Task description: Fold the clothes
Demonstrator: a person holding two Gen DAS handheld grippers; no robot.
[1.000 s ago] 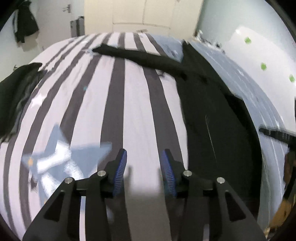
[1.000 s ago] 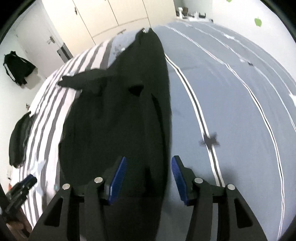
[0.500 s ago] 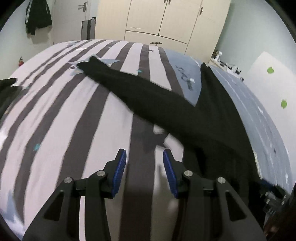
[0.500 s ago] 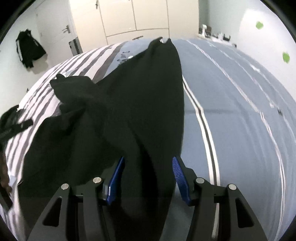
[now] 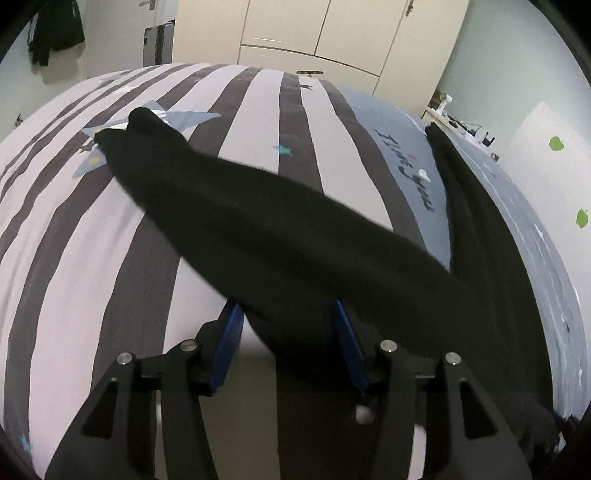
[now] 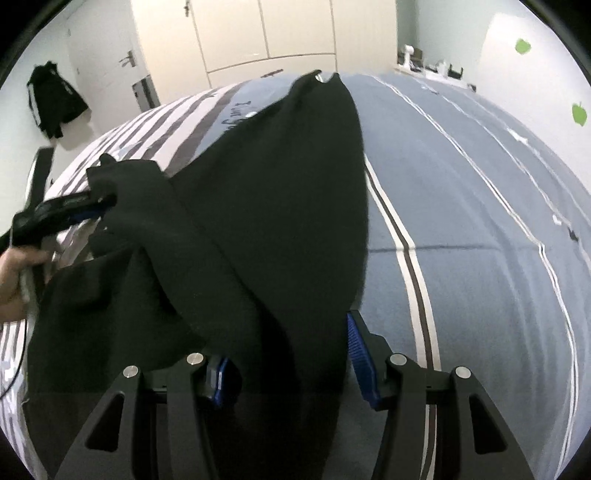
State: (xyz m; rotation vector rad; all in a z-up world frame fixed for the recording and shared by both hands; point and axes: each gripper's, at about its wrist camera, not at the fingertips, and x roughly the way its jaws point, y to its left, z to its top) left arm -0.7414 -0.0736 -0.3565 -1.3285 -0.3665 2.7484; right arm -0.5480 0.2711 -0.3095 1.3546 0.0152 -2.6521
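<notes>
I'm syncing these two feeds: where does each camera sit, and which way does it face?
Left wrist: on the left tool, facing along the black garment over the striped bedspread toward the wardrobe; its own fingers show.
Right wrist: on the right tool, facing the same way; the left hand shows.
Shared: garment, bedspread, wardrobe.

Dark cursive lettering on the blue panel of the bedspread [image 5: 402, 162] seems to read "I love you", not sharply legible.
</notes>
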